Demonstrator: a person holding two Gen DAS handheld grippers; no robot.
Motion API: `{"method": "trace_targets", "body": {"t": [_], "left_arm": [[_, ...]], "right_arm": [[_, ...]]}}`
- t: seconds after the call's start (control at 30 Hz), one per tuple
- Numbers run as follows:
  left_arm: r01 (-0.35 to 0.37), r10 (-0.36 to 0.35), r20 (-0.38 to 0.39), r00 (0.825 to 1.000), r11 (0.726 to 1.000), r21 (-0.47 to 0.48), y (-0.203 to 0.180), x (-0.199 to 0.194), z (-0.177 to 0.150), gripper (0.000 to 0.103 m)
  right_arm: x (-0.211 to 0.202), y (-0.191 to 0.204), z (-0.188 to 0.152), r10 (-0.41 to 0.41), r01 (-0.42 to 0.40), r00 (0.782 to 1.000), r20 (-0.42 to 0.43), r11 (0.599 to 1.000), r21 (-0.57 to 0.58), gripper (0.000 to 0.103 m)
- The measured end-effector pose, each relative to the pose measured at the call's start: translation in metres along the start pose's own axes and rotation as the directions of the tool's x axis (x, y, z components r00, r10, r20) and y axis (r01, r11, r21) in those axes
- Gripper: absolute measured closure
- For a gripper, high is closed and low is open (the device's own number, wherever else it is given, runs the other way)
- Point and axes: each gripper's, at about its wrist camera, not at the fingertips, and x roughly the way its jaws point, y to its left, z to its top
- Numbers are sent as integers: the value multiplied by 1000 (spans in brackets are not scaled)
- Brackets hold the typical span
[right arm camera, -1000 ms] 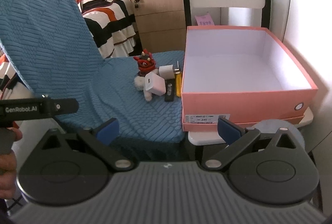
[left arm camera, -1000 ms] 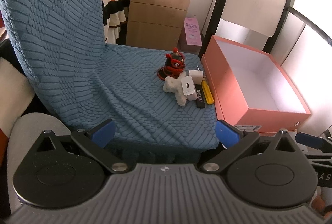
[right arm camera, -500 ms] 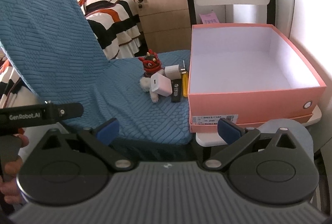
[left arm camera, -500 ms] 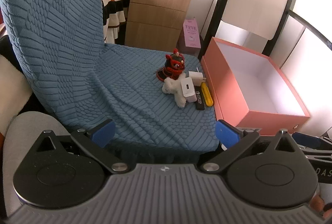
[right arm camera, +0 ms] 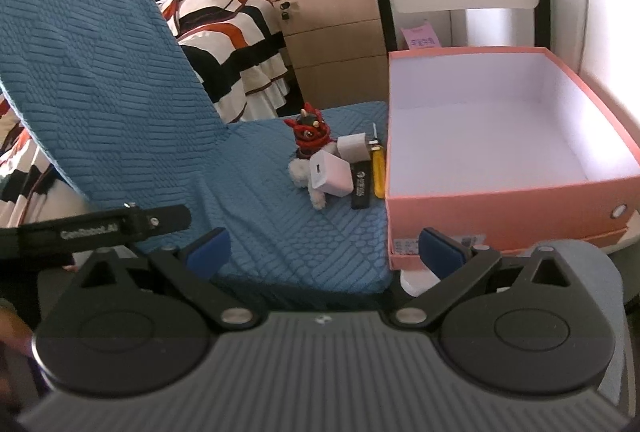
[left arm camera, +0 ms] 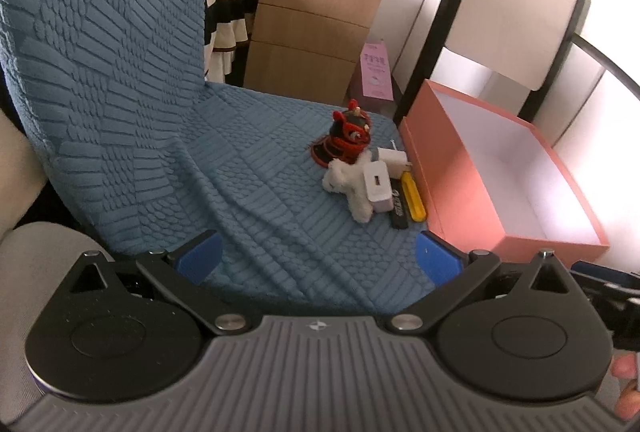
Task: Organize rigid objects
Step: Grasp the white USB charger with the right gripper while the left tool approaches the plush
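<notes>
A small pile lies on the blue-covered chair seat (left arm camera: 260, 200) beside an open, empty pink box (left arm camera: 448, 188): a red-and-black figurine (left arm camera: 350, 134), a white plush toy (left arm camera: 346, 184), a white charger (left arm camera: 377, 184), a second white plug (left arm camera: 390, 155), a black stick (left arm camera: 398, 210) and a yellow bar (left arm camera: 413, 196). The right wrist view shows the same pile: figurine (right arm camera: 310, 128), charger (right arm camera: 330, 174), black stick (right arm camera: 361, 186), yellow bar (right arm camera: 377, 168), box (right arm camera: 500, 200). My left gripper (left arm camera: 318, 258) and right gripper (right arm camera: 325, 246) are both open and empty, short of the seat's front edge.
A wooden drawer cabinet (left arm camera: 316, 28) and a striped bed (right arm camera: 228, 40) stand behind the chair. The blue chair back (left arm camera: 100, 52) rises at the left. A black rail (left arm camera: 424, 44) and white panels stand behind the box. The left tool's body (right arm camera: 104, 228) crosses the right view's left side.
Both grippers have moved forward toward the seat; the pile and box appear a little closer and shifted right in the right view. Both stay open. Nothing on the seat has moved.
</notes>
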Motion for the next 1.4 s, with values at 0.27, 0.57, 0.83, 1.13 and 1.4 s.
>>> {"method": "trace_targets", "body": {"t": [0.27,0.57,0.83,1.13,1.4], "left_arm": [[19,-19,-11,1000,1000,1,12,42,4,0],[33,-33,-37,999,999,-3,24,84,7,0],[23,-19,-53,998,998,62,26,118,6,0],[63,-61,-18,998,991,122,20,142,10,5],[125,-118,-48,992,974,187,6,163,7,12]], "right_arm": [[33,4,15,33,-33,999,-21,999,-1,8],[64,16,37,75,-77,996,-42,996,-37,28],[102,23,54,91,-96,994,-68,992,-85,35],[151,26,76,74,-85,993,-92,988,-126,35],[187,20,83,67,-84,987,-148,990,-116,35]]}}
